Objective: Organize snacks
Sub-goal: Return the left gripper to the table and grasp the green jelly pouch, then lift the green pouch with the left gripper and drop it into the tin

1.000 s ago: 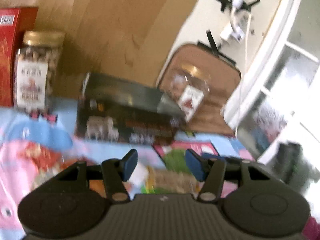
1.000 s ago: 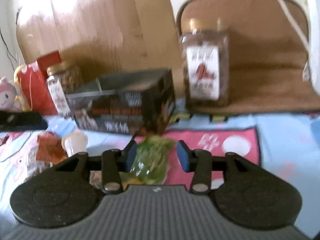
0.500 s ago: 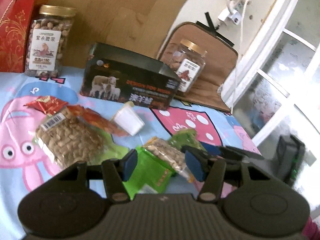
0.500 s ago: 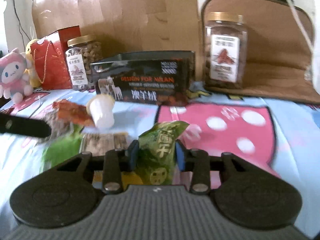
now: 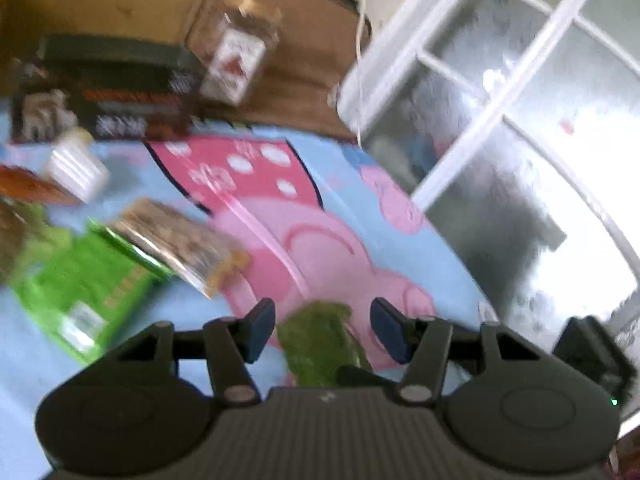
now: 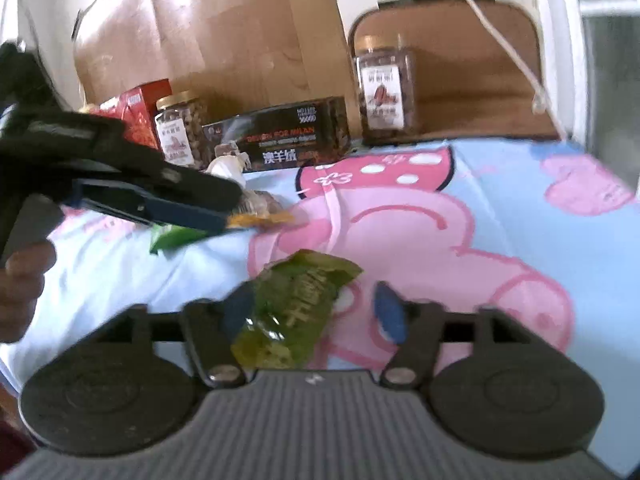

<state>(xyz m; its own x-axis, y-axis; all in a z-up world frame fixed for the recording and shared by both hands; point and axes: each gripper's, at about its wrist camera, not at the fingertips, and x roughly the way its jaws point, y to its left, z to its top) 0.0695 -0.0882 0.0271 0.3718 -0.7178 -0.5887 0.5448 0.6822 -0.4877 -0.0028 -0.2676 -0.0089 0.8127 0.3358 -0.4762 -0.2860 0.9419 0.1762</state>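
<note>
Across the cartoon blanket [image 6: 500, 184] snacks lie scattered beside a dark box [image 6: 280, 140], likely their destination. Right tool [image 6: 314, 312], jaws just spread, frees the green packet [image 6: 296, 308]; left tool [image 5: 322, 330] hangs half-spread, empty.

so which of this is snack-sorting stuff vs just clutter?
Job:
- green snack packet, between the open right gripper pads
- nut packets
- nut jars
- dark box

Clutter:
- cardboard sheet
- white cable
- window
- cartoon cloth
</note>
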